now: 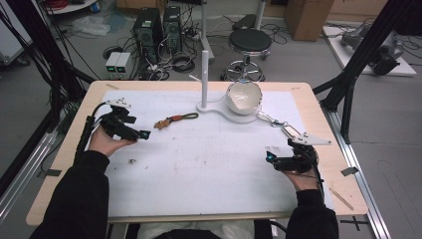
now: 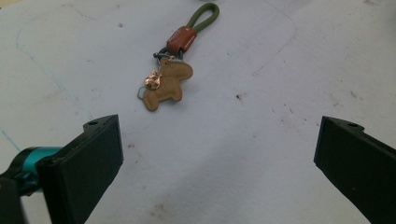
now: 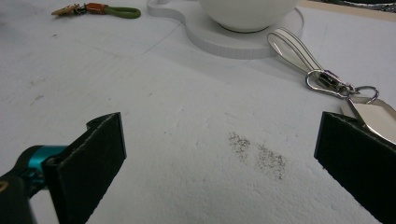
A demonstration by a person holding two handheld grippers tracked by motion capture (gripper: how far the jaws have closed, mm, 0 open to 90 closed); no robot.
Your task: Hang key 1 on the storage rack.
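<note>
The left gripper (image 1: 142, 134) was aimed at the keychain (image 2: 169, 77) lying just ahead, jaws released wide for approach. The right gripper (image 1: 269, 158) (also released) idled beside the 2nd keychain (image 3: 327, 81).

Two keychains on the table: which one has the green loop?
The animal-charm keychain, lying ahead of the left hand-held gripper. It has a green loop and a tan charm; the other keychain, beside the bowl stand, has a white strap and silver clip.
</note>
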